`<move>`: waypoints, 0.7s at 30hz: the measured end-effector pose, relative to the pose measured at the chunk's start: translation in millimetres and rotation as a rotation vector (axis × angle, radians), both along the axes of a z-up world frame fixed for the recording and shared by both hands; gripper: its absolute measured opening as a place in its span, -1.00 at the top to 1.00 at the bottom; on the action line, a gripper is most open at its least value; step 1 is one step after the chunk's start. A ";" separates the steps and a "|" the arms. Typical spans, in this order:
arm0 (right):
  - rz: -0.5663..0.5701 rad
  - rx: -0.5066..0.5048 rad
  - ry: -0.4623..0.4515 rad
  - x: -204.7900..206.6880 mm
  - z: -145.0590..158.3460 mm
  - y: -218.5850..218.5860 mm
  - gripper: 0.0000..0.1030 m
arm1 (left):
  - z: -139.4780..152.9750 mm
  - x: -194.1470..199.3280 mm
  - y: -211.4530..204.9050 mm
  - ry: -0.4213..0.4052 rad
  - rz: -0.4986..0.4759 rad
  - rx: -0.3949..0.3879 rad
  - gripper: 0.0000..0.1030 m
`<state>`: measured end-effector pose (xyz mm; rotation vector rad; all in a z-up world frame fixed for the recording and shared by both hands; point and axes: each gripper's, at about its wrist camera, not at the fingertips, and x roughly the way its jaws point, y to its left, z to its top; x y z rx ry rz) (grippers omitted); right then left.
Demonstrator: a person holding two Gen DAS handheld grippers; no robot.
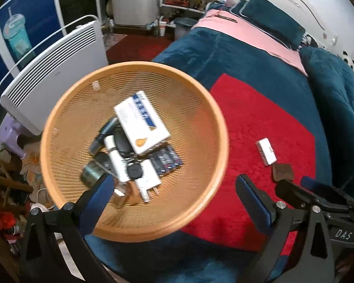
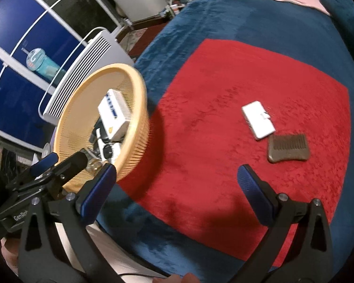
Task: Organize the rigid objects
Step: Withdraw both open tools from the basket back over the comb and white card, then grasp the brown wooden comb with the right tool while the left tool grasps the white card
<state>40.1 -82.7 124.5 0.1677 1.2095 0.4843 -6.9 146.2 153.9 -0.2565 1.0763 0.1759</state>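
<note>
An orange mesh basket [image 1: 134,67] [image 2: 142,108] sits at the left edge of the bed, partly on the red cloth [image 1: 259,118]. It holds a white box with a blue stripe [image 1: 141,122], a white tube, dark cases and several other small items, all blurred. My left gripper [image 1: 177,198] is open, one finger over the basket's inside and the other outside its rim. A white case [image 2: 258,119] and a brown comb [image 2: 288,147] lie on the red cloth to the right. Short of them, my right gripper [image 2: 177,188] hangs open and holds nothing.
The bed is covered by a teal blanket [image 1: 224,47], with a pink cloth [image 1: 243,30] and pillow at its far end. A white panel heater [image 1: 54,70] stands beside the bed behind the basket. Clutter fills the floor at the left.
</note>
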 end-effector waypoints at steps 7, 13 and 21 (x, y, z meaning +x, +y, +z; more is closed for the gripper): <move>-0.091 -0.015 0.018 3.5 -10.2 -44.9 -1.00 | -2.4 14.3 -40.6 0.002 -0.082 0.009 -0.99; -0.186 -0.023 0.044 6.2 -23.8 -83.1 -1.00 | -7.0 28.1 -78.1 0.003 -0.159 0.005 -0.99; -0.375 -0.004 0.146 15.6 -59.6 -136.1 -1.00 | -24.4 43.2 -128.0 0.013 -0.284 -0.016 -0.99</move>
